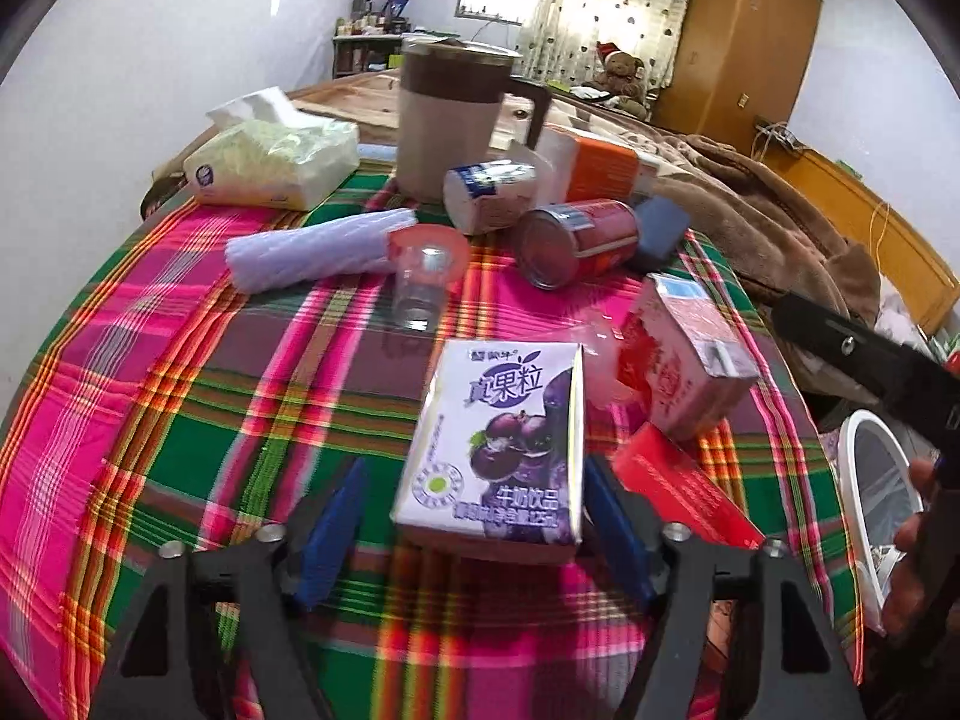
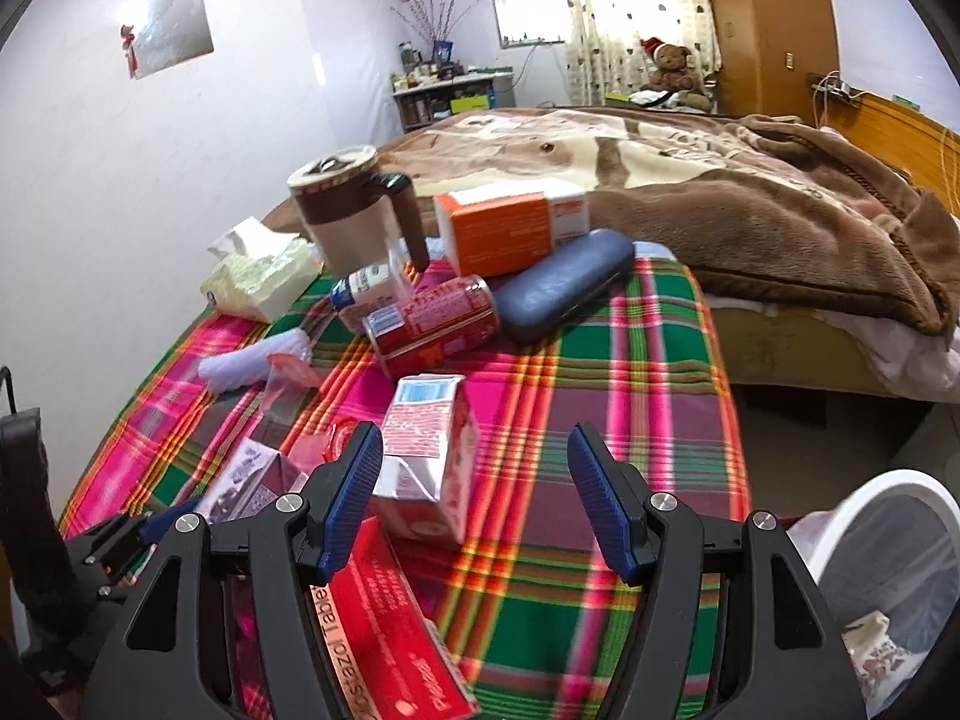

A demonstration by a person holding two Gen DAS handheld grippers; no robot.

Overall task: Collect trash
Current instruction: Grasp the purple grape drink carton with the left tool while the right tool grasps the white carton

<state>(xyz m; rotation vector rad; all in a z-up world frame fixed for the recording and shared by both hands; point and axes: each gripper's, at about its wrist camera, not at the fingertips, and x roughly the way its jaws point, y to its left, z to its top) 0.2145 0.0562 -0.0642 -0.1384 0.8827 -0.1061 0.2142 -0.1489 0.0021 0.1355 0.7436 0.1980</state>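
- The left gripper stood open around the purple carton on the counter.
- The right gripper stood open, the pink carton just beside its left finger.

Left gripper: matte black frame with triangular cut-outs in each arm, silver round screw heads at the joints, and two blue fingers of flat, elongated shape. Right gripper: the same black frame, triangular cut-outs and silver screws; its blue fingers carry fine ribbing on their inner faces. In the left wrist view, a black bar with one small screw, and dark fingertips of a hand at the right edge.
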